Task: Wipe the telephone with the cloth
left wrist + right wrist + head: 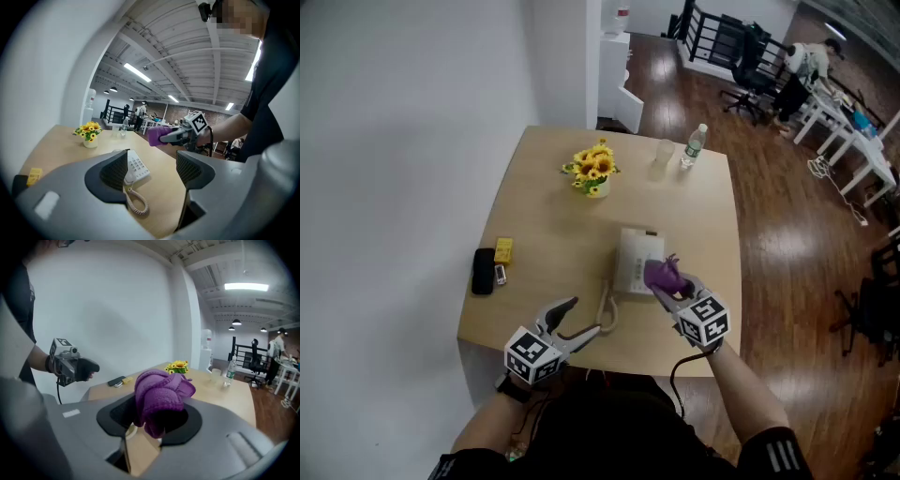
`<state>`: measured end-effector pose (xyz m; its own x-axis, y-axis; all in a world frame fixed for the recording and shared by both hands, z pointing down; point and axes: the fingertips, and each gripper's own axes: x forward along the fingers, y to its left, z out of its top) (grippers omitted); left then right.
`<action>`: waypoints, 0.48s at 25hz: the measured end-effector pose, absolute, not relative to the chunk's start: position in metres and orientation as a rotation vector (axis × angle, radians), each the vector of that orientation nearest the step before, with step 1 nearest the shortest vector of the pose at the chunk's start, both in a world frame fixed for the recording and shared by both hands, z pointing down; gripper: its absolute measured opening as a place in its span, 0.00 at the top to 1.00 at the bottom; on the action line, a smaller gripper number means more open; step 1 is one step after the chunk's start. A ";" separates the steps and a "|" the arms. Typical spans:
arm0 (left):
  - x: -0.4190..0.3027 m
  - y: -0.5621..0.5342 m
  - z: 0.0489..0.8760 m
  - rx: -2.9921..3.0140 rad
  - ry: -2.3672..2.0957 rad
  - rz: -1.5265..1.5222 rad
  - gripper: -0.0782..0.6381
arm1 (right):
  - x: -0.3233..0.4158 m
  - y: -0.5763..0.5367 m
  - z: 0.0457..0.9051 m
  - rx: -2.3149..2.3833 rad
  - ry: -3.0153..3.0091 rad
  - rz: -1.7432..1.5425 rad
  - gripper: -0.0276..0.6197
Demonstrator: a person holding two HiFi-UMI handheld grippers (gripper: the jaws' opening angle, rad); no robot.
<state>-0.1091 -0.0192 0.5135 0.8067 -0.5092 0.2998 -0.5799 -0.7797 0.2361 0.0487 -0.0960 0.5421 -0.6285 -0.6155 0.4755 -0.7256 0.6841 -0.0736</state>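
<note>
A white telephone [636, 262] lies on the wooden table [553, 225], with its coiled cord [607, 305] trailing toward me. My right gripper [667, 281] is shut on a bunched purple cloth [663, 276], held over the telephone's near right corner. The right gripper view shows the cloth [161, 397] bulging between the jaws, hiding most of the telephone. My left gripper [571, 317] stands open near the table's front edge, left of the cord. In the left gripper view, the telephone [136, 168] and cord [137, 201] lie beyond the open jaws, with the right gripper and cloth [158, 135] above.
A pot of yellow flowers [594, 171], a clear glass [664, 154] and a water bottle [694, 145] stand at the table's far side. A black phone [484, 270] and a yellow item [502, 250] lie at the left. A white wall runs along the left.
</note>
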 end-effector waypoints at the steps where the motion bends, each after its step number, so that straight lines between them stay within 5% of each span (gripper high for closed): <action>1: -0.105 -0.026 0.512 2.672 -0.835 0.319 0.45 | 0.047 -0.112 0.545 1.026 -2.470 0.354 0.73; 12: -0.082 -0.060 0.529 2.584 -0.915 0.342 0.45 | 0.016 -0.252 0.620 0.739 -2.239 0.274 0.73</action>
<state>-0.0816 -0.0604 0.5290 0.7586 -0.5521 0.3459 -0.6437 -0.7172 0.2671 0.0163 -0.2517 0.6201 -0.5524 -0.4248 0.7172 -0.5855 0.8102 0.0289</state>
